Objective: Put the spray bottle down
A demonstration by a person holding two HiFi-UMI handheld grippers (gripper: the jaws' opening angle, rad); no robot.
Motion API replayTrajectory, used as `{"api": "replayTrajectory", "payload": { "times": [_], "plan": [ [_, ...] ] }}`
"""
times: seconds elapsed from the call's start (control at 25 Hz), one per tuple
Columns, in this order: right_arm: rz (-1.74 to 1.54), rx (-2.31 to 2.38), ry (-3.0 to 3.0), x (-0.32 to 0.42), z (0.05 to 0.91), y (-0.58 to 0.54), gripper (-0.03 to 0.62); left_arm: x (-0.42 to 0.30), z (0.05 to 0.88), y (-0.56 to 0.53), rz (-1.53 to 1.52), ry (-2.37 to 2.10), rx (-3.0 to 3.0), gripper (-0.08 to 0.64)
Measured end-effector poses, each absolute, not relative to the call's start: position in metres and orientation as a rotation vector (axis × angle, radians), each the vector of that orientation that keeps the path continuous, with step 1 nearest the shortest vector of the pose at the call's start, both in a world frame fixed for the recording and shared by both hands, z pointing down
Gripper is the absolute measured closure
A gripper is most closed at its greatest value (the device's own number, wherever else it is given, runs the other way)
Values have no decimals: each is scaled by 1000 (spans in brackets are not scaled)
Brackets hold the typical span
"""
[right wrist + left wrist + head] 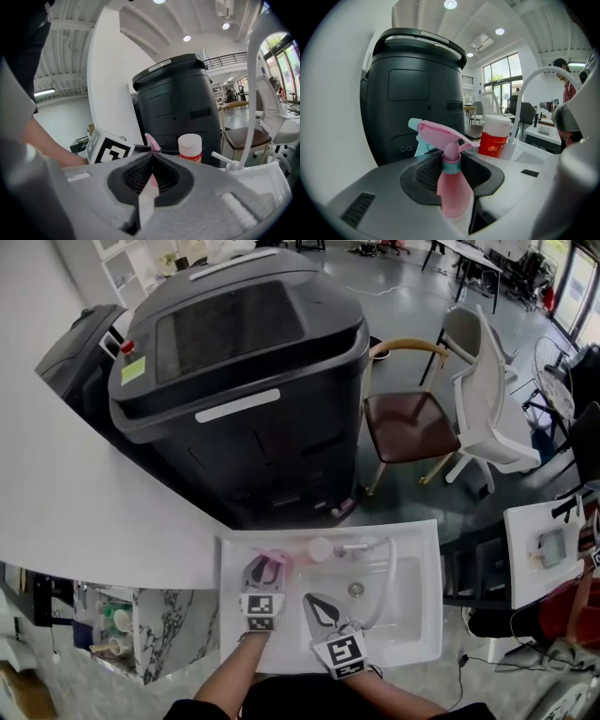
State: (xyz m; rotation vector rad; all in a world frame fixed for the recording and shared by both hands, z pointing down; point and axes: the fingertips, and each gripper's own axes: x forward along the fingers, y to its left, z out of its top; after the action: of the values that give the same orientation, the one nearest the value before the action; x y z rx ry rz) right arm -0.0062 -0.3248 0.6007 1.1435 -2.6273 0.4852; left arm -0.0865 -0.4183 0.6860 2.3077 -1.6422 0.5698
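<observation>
The pink spray bottle [452, 187], with a pink trigger head and a teal collar, stands upright between the jaws of my left gripper [454, 161], which is shut on its body. In the head view the left gripper [265, 570] holds the spray bottle [277, 560] over the left end of the white sink [424, 620]. My right gripper [314, 601] hovers over the basin just to the right, jaws shut with nothing between them. From the right gripper [151, 157] view, the bottle's pink head [152, 142] peeks up behind the joined tips.
A red can with a white cap [321, 548] stands on the sink's back rim beside a white arched faucet [386, 573]. A large black machine [244, 362] rises behind the sink. A white curved counter [56, 474] runs left. Chairs [412, 426] stand at the right.
</observation>
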Motion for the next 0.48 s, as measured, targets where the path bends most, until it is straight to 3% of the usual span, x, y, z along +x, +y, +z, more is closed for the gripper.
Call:
{"api": "replayTrajectory", "payload": {
  "times": [0.48],
  "plan": [
    [475,1110,-2635,-11,608,-328,594,-70,695,-447,599,-1599,2408,417]
  ]
}}
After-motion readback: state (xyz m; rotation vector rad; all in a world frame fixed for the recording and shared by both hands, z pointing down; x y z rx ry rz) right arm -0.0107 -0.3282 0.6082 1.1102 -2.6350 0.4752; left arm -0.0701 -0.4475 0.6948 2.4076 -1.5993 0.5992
